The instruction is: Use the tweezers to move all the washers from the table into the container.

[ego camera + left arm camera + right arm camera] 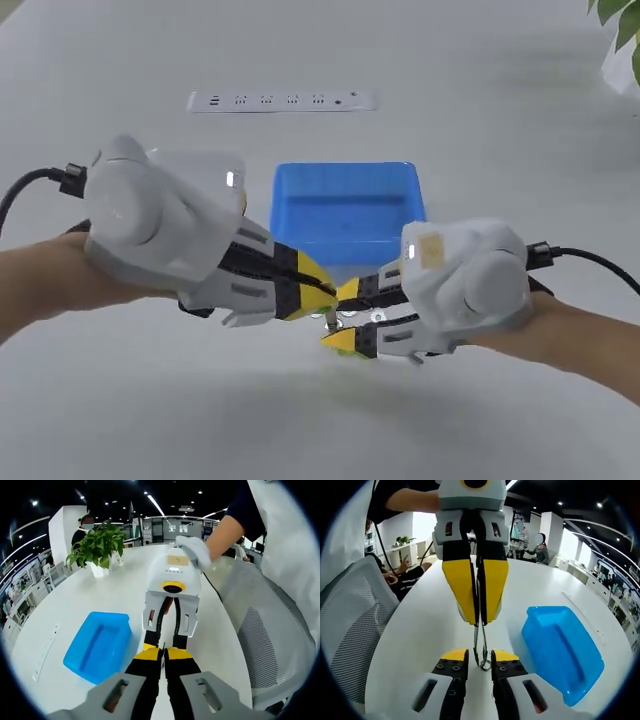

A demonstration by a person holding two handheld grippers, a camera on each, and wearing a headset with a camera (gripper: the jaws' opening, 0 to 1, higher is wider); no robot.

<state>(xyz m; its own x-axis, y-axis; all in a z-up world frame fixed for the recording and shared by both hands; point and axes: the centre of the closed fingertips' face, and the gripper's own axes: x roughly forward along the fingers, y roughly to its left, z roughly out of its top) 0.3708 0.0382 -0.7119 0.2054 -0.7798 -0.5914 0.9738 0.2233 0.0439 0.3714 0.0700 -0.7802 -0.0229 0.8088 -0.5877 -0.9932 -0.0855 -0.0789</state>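
right gripper point(480, 655) sits nearest, jaws slightly parted (pinching nothing). between them reach the tweezers point(479, 637), with a washer point(485, 666) caught at the tips over the table point(150, 420). the facing left gripper point(479, 619) is clamped on the tweezers. beyond sits the blue container point(345, 172), then a power strip point(283, 100).

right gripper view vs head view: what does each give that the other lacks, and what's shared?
Right gripper view: the left gripper shut on the tweezers, a small ring, likely a washer, at their tips between the open jaws of the right gripper; a mesh chair. Head view: a power strip, plant leaves. Both: the blue container, the white table.
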